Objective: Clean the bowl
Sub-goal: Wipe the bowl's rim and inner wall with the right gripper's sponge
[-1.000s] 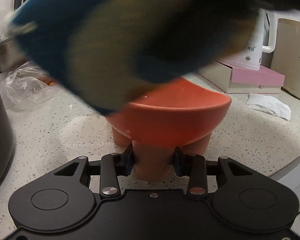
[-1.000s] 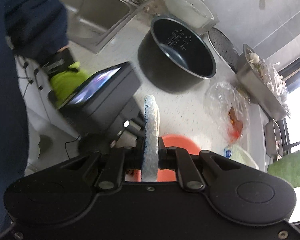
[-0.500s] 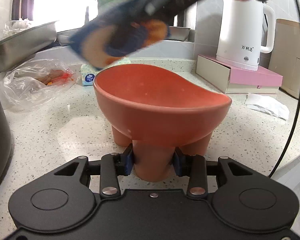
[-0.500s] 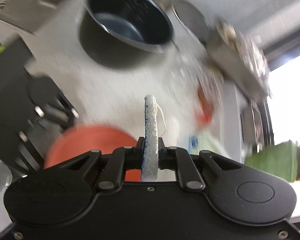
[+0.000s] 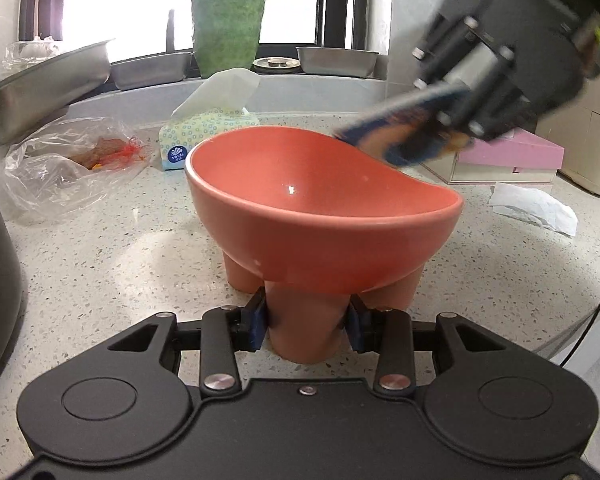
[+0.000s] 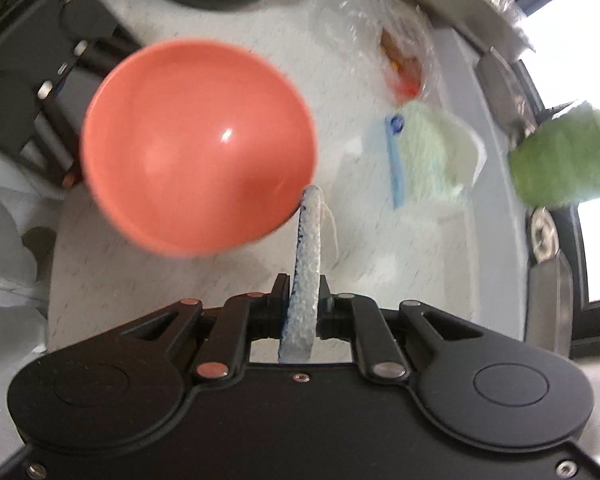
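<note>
With one leg of the footed coral-red ceramic bowl clamped on the speckled countertop by the left gripper, the blue-flecked scrubbing pad pinched in the right gripper has been swung from above the bowl to its far rim, so wiping seems imminent.

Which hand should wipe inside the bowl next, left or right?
Right. The right gripper holds the cloth beside the bowl rim; the left gripper clamps the bowl's leg.

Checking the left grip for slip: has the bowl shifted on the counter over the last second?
No. In the left wrist view the bowl stands on the same spot of the speckled counter, its front leg clamped in the left claw.
</note>
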A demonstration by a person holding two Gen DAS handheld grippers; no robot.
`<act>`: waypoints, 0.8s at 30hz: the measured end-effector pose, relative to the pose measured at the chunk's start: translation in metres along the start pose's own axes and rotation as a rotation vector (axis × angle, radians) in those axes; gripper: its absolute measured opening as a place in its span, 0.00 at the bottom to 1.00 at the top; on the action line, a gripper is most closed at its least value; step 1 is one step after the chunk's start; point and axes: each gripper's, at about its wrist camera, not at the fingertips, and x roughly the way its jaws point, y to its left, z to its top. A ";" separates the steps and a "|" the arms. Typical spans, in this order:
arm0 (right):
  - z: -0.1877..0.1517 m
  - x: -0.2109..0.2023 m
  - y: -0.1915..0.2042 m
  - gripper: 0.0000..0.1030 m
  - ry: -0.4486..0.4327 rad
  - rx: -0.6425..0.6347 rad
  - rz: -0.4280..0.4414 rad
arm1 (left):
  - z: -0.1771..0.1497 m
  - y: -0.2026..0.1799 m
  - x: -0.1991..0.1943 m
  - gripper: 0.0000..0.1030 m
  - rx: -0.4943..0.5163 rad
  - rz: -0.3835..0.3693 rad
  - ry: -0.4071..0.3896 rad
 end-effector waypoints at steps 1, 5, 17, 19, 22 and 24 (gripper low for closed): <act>-0.004 -0.004 0.005 0.13 -0.002 -0.010 0.004 | 0.000 0.000 0.000 0.37 0.001 0.001 0.000; -0.012 -0.024 0.021 0.13 -0.039 -0.050 0.018 | 0.000 0.005 -0.001 0.37 0.003 -0.006 -0.001; 0.017 -0.088 0.040 0.12 -0.179 -0.218 0.032 | 0.001 0.006 -0.001 0.37 0.007 0.006 -0.003; 0.030 -0.087 0.039 0.12 -0.192 -0.234 0.037 | 0.000 0.006 -0.001 0.37 0.004 0.009 -0.005; 0.050 -0.068 0.042 0.12 -0.185 -0.282 0.070 | 0.001 0.006 0.000 0.37 -0.006 0.013 -0.007; 0.061 -0.055 0.047 0.12 -0.185 -0.315 0.093 | 0.001 0.006 0.000 0.37 -0.008 0.016 -0.007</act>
